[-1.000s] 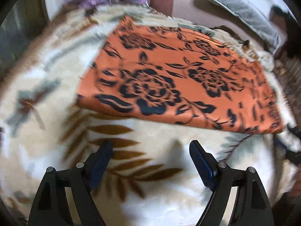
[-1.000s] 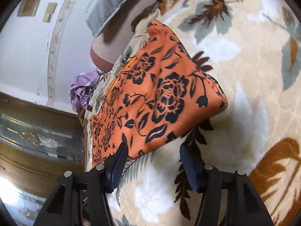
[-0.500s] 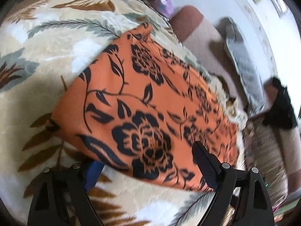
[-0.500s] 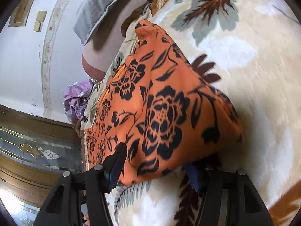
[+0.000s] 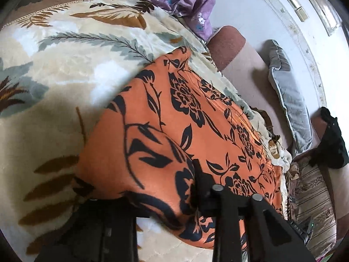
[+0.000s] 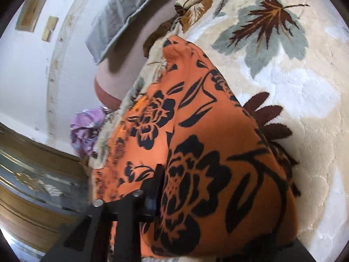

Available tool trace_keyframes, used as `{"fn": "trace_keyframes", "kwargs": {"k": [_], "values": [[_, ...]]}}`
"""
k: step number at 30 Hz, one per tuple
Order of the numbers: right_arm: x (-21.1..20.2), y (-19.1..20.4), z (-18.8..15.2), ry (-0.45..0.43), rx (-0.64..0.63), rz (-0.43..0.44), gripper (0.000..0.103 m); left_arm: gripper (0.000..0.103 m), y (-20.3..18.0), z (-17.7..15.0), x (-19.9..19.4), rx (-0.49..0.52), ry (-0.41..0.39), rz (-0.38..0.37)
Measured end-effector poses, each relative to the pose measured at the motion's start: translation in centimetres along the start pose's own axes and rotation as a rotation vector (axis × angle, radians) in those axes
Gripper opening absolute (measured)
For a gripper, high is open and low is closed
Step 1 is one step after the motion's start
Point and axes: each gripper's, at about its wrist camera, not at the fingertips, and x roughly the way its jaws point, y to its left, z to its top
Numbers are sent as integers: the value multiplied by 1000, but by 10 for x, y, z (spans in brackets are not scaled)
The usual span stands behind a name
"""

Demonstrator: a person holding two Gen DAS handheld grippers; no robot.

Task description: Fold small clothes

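An orange cloth with black flowers (image 5: 185,113) lies on a cream leaf-patterned blanket (image 5: 54,69). My left gripper (image 5: 165,192) is shut on the cloth's near left corner, which bulges up over the left finger and hides it. My right gripper (image 6: 196,207) is shut on the near right corner of the same cloth (image 6: 196,131); only its left finger shows, the right one is under the fabric. Both corners are lifted off the blanket (image 6: 294,87).
A purple garment (image 5: 185,2) lies at the blanket's far edge. A brown-and-pink bolster (image 5: 231,48) and a grey pillow (image 5: 288,100) lie beyond the cloth. A black item (image 5: 333,139) and striped cushion (image 5: 314,200) are at the right.
Both grippers moved forward onto the cloth's near corners and closed on them. The corners now bunch and rise over the fingers.
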Motion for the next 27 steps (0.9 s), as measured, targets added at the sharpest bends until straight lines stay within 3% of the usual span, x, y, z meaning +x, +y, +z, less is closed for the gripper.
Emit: {"fn": "trace_keyframes", "kwargs": {"k": [2,8,12,18,20,22,27], "values": [[-6,13,-2,-36,-79,-34,16,22,-7,-1,-6,38,-11,19],[-44,46,-19,-158,-249,-80,14,20,-24,-6,-44,109,-51,-6],[-77,52,-34,-148,-253,-79,14,20,-22,-24,-71,140,-25,12],[-103,21,-58,-56,-153,-103,14,22,-20,-71,-95,256,35,91],[-99,6,-58,-2,-79,-110,18,26,-17,-75,-97,278,70,130],[-99,-3,-55,25,-22,-95,20,26,-11,-73,-106,254,80,123],[-113,-18,-62,37,54,-52,33,38,-6,-79,-149,294,9,163]]}}
